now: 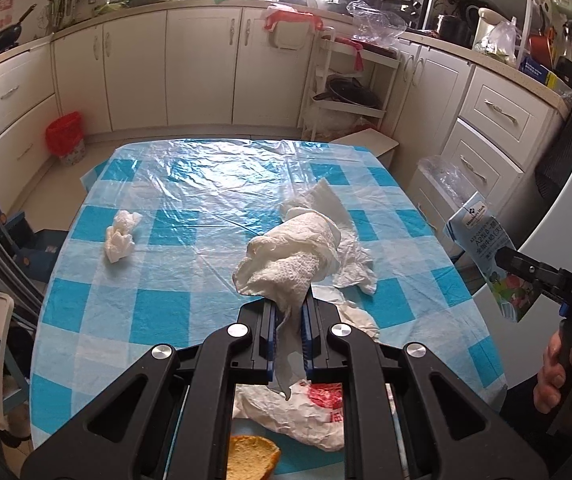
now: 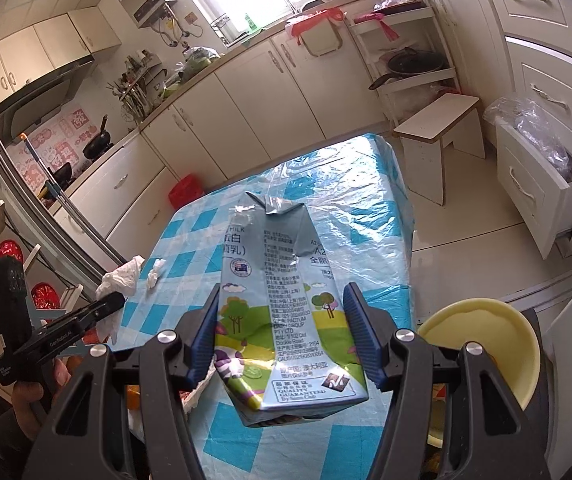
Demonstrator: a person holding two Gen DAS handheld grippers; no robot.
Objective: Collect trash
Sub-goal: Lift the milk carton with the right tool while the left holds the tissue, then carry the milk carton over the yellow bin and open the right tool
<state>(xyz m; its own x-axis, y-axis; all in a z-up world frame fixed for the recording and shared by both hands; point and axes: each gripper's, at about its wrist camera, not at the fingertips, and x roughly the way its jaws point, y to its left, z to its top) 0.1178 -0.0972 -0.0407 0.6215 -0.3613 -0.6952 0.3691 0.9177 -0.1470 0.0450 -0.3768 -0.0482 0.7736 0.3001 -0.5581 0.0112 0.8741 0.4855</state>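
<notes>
- Left tongs point(image 1: 289, 312) pressed nearly together, pinching crumpled white paper towel point(image 1: 286, 264); towel bunched ahead of the blue pads point(image 1: 272, 332), a thin tail hanging down between them.
- Towel held above the worktop point(image 1: 158, 304), which is covered in blue-and-white check plastic sheet.
- Right tongs point(image 2: 282, 332) spread fairly wide, clamped on milk carton point(image 2: 278, 300); blue ribbed pads point(image 2: 360, 336) pressing both sides of the carton near its base, torn-open top pointing away from the camera.
- Carton lifted off the worktop, tilted; in the left wrist view seen past the right edge of the worktop, with the right tongs around it.
- Small wadded tissue point(image 1: 120, 234) lying alone on the left part of the worktop, well apart from the held towel.
- Thin white crumpled sheet point(image 1: 352, 264) flat on the worktop, just beyond and right of the held towel.
- White wrapper with red print point(image 1: 310, 412) on the worktop under the left tongs; piece of yellow bread or cake point(image 1: 252, 456) just below it at the near edge.
- Yellow bowl point(image 2: 482, 344) at the near right of the worktop, beside the right tongs.
- Red-lined bin point(image 1: 66, 138) on the floor beyond the far left corner of the worktop, by the cabinets.
- Clear-bag bin point(image 1: 446, 180) on the floor to the right, beside the drawers.
- Hand point(image 1: 558, 372) gripping the right tool's handle, seen at the right edge of the left wrist view.
</notes>
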